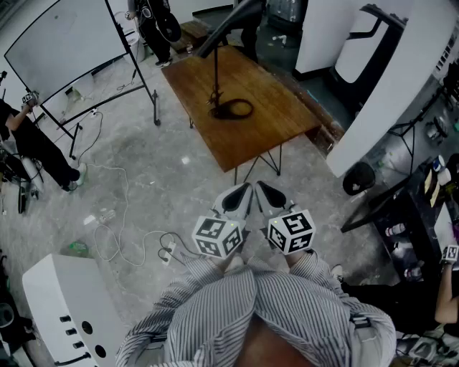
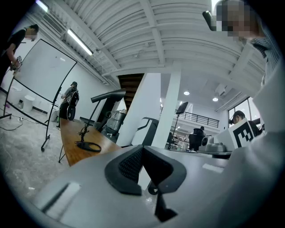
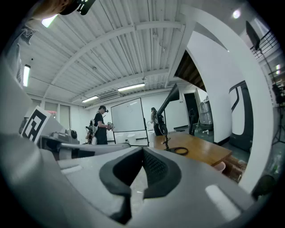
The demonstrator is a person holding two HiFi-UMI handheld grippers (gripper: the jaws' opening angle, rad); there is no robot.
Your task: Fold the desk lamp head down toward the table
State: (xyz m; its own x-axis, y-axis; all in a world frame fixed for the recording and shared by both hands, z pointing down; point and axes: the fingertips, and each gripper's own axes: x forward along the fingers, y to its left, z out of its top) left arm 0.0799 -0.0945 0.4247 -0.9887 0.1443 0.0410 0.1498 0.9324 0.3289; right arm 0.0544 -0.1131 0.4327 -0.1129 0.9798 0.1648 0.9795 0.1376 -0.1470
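Observation:
A black desk lamp [image 1: 216, 72] stands on a brown wooden table [image 1: 265, 122]. Its ring base [image 1: 234, 110] lies flat, and its long head [image 1: 228, 29] is raised and angled upward. The left gripper [image 1: 242, 192] and right gripper [image 1: 262, 189] are held side by side close to my body, well short of the table, both shut and empty. In the left gripper view the lamp [image 2: 85, 132] is far off to the left of the shut left gripper [image 2: 142, 148]. In the right gripper view the lamp [image 3: 166, 133] stands beyond the shut right gripper [image 3: 143, 150].
A whiteboard on a wheeled stand [image 1: 64, 43] is left of the table. Cables and a power strip [image 1: 166, 252] lie on the grey floor. White panels [image 1: 387, 86] stand to the right, a white unit [image 1: 68, 308] at lower left. People stand at the back [image 1: 154, 21] and left [image 1: 36, 143].

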